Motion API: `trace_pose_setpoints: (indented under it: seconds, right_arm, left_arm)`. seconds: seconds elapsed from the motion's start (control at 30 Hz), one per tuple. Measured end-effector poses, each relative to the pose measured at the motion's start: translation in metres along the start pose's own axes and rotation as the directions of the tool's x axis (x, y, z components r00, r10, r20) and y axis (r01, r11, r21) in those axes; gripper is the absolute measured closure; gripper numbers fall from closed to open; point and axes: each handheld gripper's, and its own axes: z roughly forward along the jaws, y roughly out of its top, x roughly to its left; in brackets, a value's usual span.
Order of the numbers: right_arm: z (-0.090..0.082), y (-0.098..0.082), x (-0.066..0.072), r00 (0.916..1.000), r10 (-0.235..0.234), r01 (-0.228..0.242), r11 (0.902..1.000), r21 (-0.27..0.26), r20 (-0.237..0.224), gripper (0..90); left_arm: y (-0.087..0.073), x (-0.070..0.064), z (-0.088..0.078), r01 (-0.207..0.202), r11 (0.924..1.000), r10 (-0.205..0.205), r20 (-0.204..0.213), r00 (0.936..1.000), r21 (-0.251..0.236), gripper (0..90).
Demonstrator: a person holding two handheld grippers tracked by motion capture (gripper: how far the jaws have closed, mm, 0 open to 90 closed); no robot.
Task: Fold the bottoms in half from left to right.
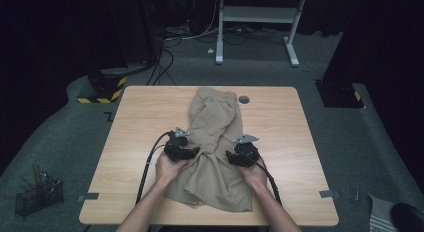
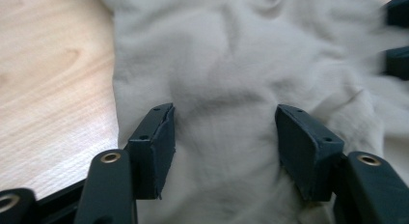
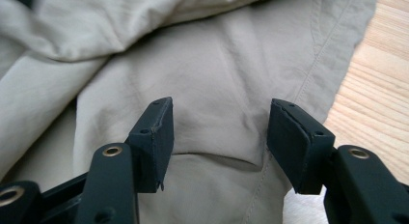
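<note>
Both tools are held open, nothing pinched between the jaws: the left tool (image 1: pixel 192 152) at the left edge of the khaki shorts (image 1: pixel 216 142), the right tool (image 1: pixel 230 156) at their right edge. The shorts' long axis runs away from the person down the tabletop (image 1: pixel 140 122). No writing can be read.

Wire basket (image 1: pixel 39 196) on floor L; white frame (image 1: pixel 260 22) behind table (image 1: pixel 140 122).

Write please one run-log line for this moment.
scene: beige shorts on wooden table | left claw: open over cloth | right claw: open over cloth near its edge | held: nothing
</note>
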Motion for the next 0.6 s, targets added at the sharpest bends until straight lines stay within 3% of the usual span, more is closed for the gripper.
trace_pose_setpoints:
  seconds: [0.1, 0.17, 0.27, 0.33, 0.37, 0.47, 0.5, 0.57, 0.6]
  right_arm:
    - [-0.005, -0.002, -0.001, 0.9994, 0.034, -0.034, 0.9994, -0.006, -0.005, 41.5]
    - [-0.013, -0.004, -0.001, 0.9984, 0.050, -0.051, 0.9981, -0.034, -0.027, 41.5]
    - [-0.023, -0.010, 0.005, 0.9976, 0.040, -0.043, 0.9981, -0.044, -0.056, 41.6]
    - [-0.026, -0.014, 0.010, 0.9980, 0.019, -0.021, 0.9992, -0.035, -0.061, 41.7]
    - [-0.024, -0.019, 0.012, 0.9984, -0.001, -0.001, 0.9997, -0.024, -0.056, 41.9]
    - [-0.021, -0.022, 0.012, 0.9986, 0.003, -0.004, 0.9999, -0.016, -0.052, 42.8]
    - [-0.020, -0.023, 0.011, 0.9988, 0.002, -0.003, 0.9997, -0.023, -0.048, 43.1]
    - [-0.019, -0.022, 0.012, 0.9993, -0.015, 0.014, 0.9997, -0.022, -0.034, 42.8]
    - [-0.017, -0.021, 0.011, 0.9991, -0.017, 0.016, 0.9995, -0.028, -0.038, 42.1]
  left_arm:
    - [-0.006, -0.008, -0.022, -0.015, 0.9990, 0.016, 0.040, 0.9991, -0.042, 37.4]
    - [-0.014, -0.013, -0.030, -0.027, 0.9989, 0.030, 0.064, 0.9975, -0.039, 35.4]
    - [-0.025, -0.019, -0.032, -0.051, 0.9985, 0.052, 0.063, 0.9966, -0.016, 34.1]
    - [-0.030, -0.021, -0.029, -0.065, 0.9979, 0.065, 0.033, 0.9973, 0.000, 36.4]
    - [-0.035, -0.018, -0.023, -0.065, 0.9977, 0.064, 0.005, 0.9979, 0.021, 44.7]
    - [-0.036, -0.013, -0.019, -0.068, 0.9975, 0.068, -0.020, 0.9975, 0.018, 69.7]
    - [-0.035, -0.008, -0.018, -0.050, 0.9985, 0.050, -0.023, 0.9985, 0.021, 69.7]
    - [-0.033, 0.001, -0.017, -0.006, 0.9999, 0.006, -0.019, 0.9998, 0.014, 83.2]
    - [-0.030, 0.011, -0.018, 0.051, 0.9986, -0.051, -0.004, 0.9987, 0.010, 87.8]
